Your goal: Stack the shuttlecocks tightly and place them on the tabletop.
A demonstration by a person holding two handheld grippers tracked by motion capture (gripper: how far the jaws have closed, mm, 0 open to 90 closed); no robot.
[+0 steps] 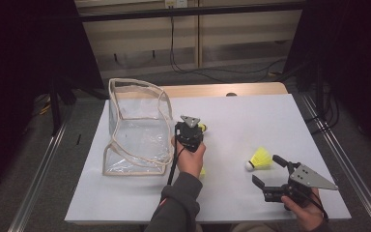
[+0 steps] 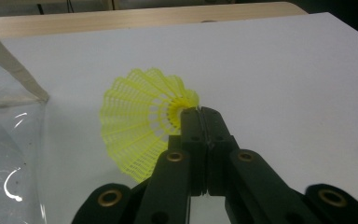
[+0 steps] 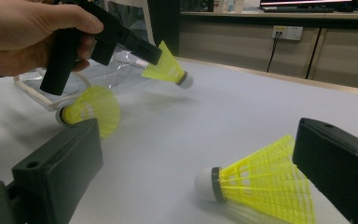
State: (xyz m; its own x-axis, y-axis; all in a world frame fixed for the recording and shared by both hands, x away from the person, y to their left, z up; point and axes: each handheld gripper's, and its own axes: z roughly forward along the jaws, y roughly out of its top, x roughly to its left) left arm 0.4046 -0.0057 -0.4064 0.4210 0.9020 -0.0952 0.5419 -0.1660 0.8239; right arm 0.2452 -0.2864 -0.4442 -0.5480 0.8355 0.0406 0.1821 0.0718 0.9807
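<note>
Left gripper (image 2: pixel 199 110) has its jaws clamped on the skirt edge of a yellow shuttlecock (image 2: pixel 140 126), holding it off the white table (image 1: pixel 251 116) just beside the clear bag (image 1: pixel 135 128); in the right gripper view that held shuttlecock (image 3: pixel 168 65) hangs tilted, cork end pointing away from the jaws and down. Right gripper (image 1: pixel 266 170) jaws are wide apart, gripping nothing, level near the table's front right corner. Second shuttlecock (image 3: pixel 256 186) lies on its side on the table between those spread jaws, cork toward the left jaw, not touched as far as I can tell. Third shuttlecock (image 3: pixel 93 109) lies on its side under the left hand (image 1: pixel 191 157), near the bag's front edge. Bag stands upright, top open, left half of the table.
</note>
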